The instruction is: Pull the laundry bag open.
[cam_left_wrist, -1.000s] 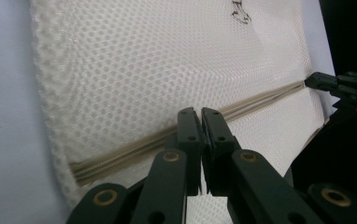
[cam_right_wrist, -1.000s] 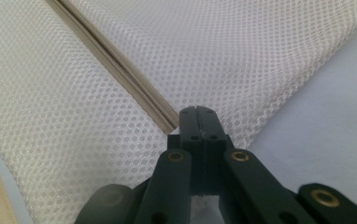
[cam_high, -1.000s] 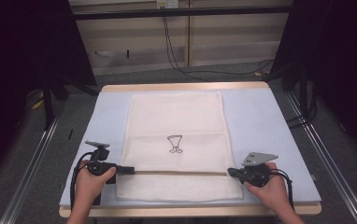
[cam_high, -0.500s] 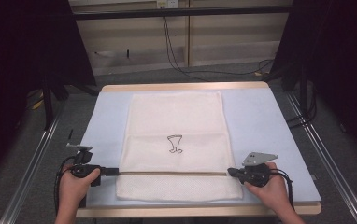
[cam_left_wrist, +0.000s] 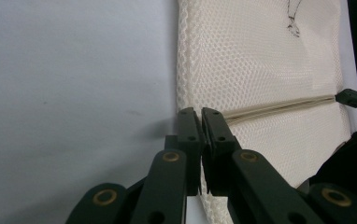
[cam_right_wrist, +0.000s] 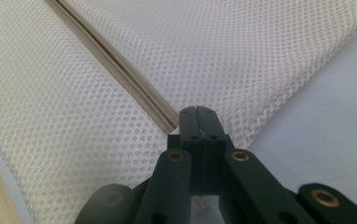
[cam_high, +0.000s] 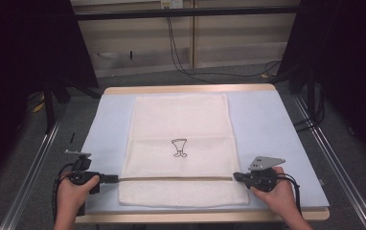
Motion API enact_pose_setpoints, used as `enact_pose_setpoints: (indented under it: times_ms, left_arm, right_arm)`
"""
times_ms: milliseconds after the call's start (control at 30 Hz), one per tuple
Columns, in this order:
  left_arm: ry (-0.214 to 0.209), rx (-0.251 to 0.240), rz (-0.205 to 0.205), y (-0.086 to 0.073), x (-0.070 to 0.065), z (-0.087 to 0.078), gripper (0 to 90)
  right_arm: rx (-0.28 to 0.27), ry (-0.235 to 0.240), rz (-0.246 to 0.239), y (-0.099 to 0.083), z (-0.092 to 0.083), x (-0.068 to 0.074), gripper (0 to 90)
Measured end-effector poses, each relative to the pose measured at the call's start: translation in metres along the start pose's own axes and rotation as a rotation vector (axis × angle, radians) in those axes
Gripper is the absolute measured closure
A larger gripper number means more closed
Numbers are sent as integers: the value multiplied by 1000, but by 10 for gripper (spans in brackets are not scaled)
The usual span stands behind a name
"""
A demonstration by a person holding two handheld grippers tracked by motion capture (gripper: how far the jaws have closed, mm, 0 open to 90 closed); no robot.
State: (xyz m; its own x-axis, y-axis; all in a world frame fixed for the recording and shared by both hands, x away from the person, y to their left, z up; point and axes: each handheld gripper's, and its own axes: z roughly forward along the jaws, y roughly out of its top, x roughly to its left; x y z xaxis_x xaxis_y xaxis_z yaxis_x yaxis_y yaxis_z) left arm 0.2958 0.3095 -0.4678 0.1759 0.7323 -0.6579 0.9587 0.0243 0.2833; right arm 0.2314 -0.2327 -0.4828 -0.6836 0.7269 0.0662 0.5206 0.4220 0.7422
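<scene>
In the high view you are working at the zip line of the cream mesh laundry bag [cam_high: 181,153], which is lying flat along the middle of the pale blue worktop [cam_high: 277,129], its near end close to your edge. Your left tongs [cam_high: 113,179] are sitting at the bag's left edge where the zip [cam_high: 176,178] ends, and your right tongs [cam_high: 237,176] are sitting at its right end; both forearms are coming in low from the near side, the hands wrapped around the grips and the tongs pointing inward toward each other along the zip. I judge you are at the step of running the zip along the bag, with one end anchored; the next move is calling for a steady, level pull along the zip while the other hand is keeping the fabric taut. In the left gripper view the left tongs [cam_left_wrist: 201,114] are pressed nearly together at the mesh edge, pinching the zip's end as far as I can tell. In the right gripper view the right tongs [cam_right_wrist: 198,112] are pressed together on the zip's [cam_right_wrist: 120,70] end, lying low over the mesh.
</scene>
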Motion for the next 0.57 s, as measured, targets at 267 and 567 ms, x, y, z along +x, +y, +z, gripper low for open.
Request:
enact_pose_setpoints:
  times_ms: [267,567]
  left_arm:
    - [70,-216,119,4,-8,-18,661]
    - [429,-414,395,24,3,4,264]
  right_arm:
    - [-121,-7,6,5,-12,-9,721]
    - [-83,-284,61,-7,-23,-53,254]
